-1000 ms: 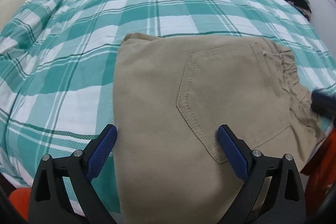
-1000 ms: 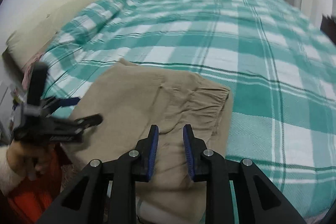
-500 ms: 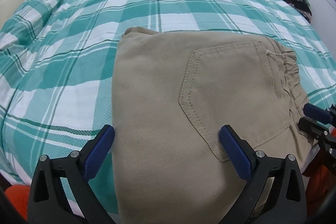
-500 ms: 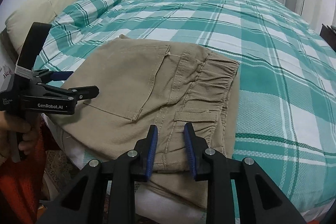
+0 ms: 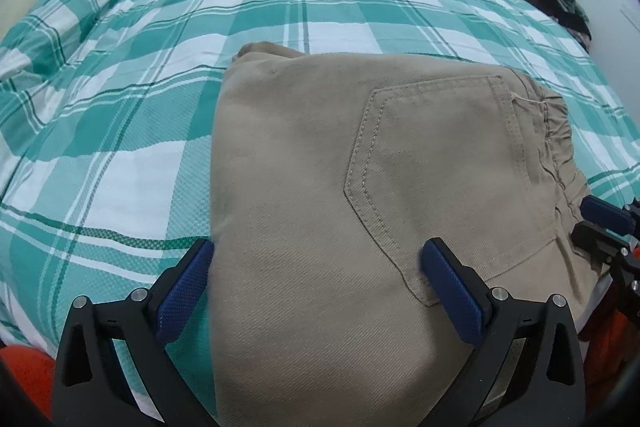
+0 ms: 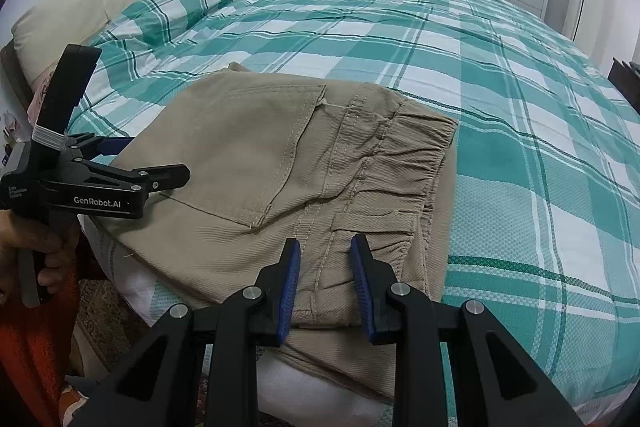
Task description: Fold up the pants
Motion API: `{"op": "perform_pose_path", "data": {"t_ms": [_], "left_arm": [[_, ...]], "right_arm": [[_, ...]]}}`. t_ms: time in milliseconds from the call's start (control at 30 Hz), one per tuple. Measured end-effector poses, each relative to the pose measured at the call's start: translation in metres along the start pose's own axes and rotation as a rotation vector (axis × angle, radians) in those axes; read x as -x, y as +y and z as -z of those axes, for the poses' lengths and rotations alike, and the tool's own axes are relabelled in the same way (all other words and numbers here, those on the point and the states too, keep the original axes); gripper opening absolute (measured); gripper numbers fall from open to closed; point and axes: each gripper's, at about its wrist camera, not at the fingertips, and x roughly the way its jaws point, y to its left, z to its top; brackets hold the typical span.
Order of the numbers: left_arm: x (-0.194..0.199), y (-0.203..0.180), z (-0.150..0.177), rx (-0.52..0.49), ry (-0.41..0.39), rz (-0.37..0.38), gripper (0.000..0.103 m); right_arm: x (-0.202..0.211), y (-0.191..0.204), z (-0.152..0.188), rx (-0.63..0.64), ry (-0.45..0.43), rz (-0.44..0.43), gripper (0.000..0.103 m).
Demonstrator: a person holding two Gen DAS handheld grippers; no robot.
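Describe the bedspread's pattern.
Teal-and-white plaid bedspread, clearest in the right wrist view.

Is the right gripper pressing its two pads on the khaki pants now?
Cannot tell. In the right wrist view the right gripper has a narrow gap over the pants, near the waistband, but contact with the cloth is not plain.
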Motion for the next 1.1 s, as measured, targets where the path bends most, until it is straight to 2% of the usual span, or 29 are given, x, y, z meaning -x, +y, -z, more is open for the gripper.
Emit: {"op": "perform_pose_path", "data": {"t_ms": [367,1100], "left_arm": [[-0.0064,0.0089,0.0039,0.046,0.015,0.066,0.102],[-0.0049,0.0077,0.0049,0.041,0.007,0.063,0.102]], "right_arm": [[-0.0002,0.0053,0.0016,0.023,-0.008,0.023,0.028],[-0.0002,0.0073,0.0025,0.037,-0.013,0.037,0.028]]}}
